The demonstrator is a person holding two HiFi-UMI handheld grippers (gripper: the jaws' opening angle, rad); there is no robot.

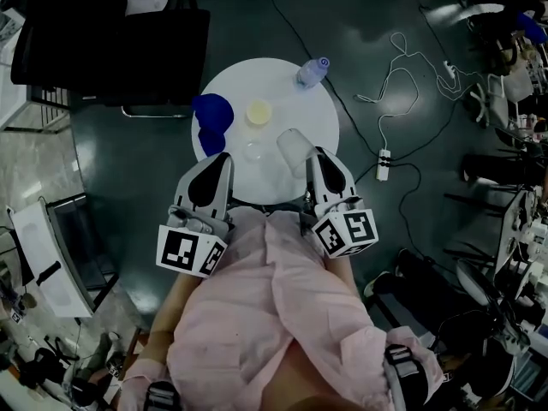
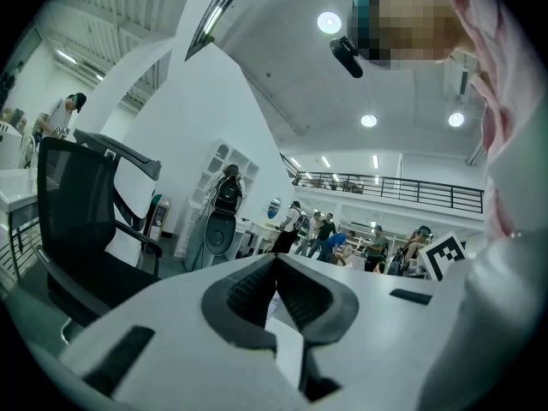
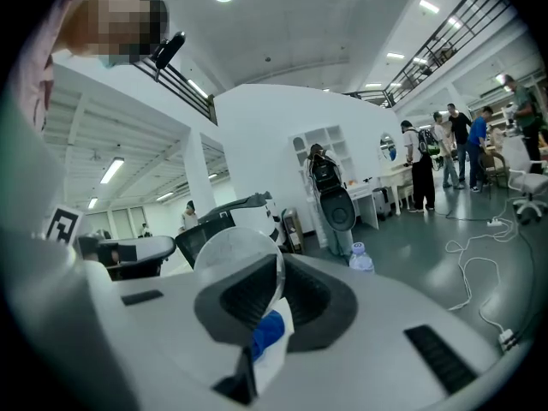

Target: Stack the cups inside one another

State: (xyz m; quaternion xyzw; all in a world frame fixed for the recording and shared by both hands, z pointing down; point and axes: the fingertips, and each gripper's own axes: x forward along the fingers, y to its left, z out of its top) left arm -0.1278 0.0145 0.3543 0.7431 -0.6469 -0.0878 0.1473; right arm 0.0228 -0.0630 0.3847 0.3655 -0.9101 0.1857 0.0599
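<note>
Round white table (image 1: 325,118), open hall. Your right gripper (image 1: 317,154) pinches clear cup (image 1: 291,148) by its wall, guessing to keep it ready for nesting. Left gripper (image 1: 223,157) pressed together, empty, parked at near edge.

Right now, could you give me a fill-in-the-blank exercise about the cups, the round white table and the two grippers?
1. The right gripper is shut on the wall of a ____ plastic cup.
2. The left gripper, jaws together, holds ____.
3. On the round white table, the cup between the blue plastic cup and the clear water bottle is pale ____.

Missing words: clear; nothing; yellow.
</note>
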